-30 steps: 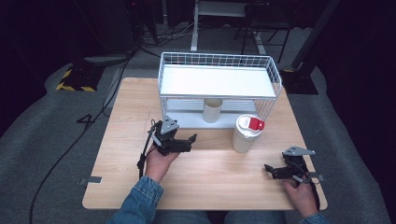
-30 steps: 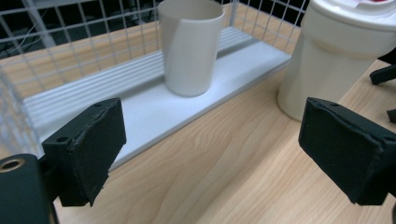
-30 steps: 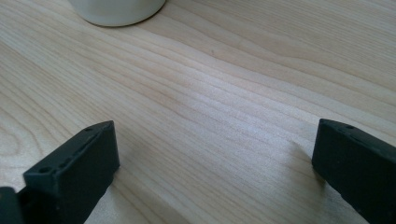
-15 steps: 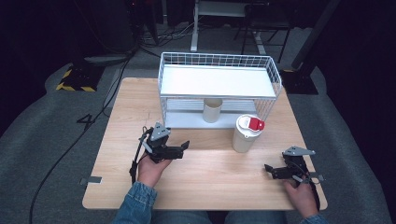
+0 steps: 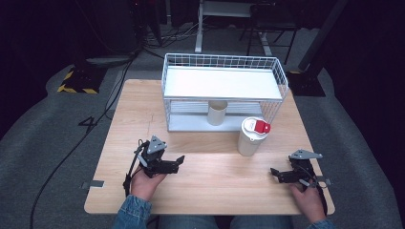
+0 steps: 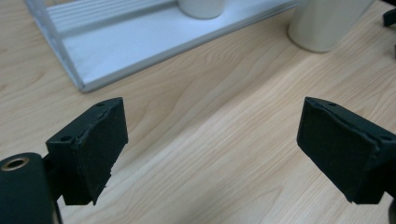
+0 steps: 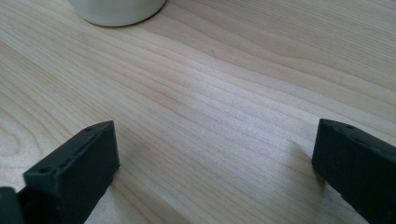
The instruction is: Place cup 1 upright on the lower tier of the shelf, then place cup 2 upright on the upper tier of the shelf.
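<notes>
The lidded cup (image 5: pixel 252 137), upright on the table (image 5: pixel 210 191) just in front of the wire rack (image 5: pixel 224 90), is found up and left of the right gripper (image 5: pixel 277 174), the nearer one, while both it and the left gripper (image 5: pixel 179 164) are spread apart with nothing between their jaws.

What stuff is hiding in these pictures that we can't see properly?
- Small cup, high view: its top is hidden under the wire rack's upper shelf.
- Tall white container, left gripper view: its top is cut off by the picture's edge.
- The same container's inside, high view: covered by its lid with the red tab.
</notes>
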A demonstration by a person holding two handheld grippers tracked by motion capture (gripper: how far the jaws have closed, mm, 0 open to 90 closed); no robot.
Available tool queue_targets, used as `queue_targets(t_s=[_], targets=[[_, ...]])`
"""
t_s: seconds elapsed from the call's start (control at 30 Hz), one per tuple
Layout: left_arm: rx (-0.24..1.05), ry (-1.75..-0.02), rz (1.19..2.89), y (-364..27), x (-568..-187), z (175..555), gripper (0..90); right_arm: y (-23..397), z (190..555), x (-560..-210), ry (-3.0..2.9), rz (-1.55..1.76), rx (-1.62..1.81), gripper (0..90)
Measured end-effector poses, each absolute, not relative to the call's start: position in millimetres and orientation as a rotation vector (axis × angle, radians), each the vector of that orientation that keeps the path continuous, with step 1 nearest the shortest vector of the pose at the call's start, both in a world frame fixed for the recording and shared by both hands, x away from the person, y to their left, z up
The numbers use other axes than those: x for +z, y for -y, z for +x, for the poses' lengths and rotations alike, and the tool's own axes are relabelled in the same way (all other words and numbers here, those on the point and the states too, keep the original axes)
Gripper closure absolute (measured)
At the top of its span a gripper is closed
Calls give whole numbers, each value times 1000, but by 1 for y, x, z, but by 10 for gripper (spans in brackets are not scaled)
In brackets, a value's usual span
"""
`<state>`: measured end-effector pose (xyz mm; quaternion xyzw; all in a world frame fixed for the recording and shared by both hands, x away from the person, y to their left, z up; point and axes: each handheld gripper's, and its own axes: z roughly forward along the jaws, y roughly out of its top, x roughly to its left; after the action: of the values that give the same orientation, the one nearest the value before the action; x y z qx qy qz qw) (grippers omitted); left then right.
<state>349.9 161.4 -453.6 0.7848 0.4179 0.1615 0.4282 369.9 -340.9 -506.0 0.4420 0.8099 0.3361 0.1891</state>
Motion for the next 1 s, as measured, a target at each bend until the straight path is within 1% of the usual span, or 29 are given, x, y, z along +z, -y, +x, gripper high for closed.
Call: queue_targets(t_s=[0.13,0.4,0.5,0.73,1.0], targets=[[433,-1057,2018,-164,-460,347,108,341,370,-506,-2277,1243,945,7],[432,-1061,2099,-170,-472,338,109,341,370,-506,-2277,1243,945,7],[414,-1070,2102,-173,-476,336,109,341,370,-506,-2277,1243,945,7],[357,-1089,2180,-174,-486,334,109,341,370,-506,-2278,1243,945,7],[364,-1101,2229,-173,-495,333,111,341,370,-506,-2277,1243,945,7]])
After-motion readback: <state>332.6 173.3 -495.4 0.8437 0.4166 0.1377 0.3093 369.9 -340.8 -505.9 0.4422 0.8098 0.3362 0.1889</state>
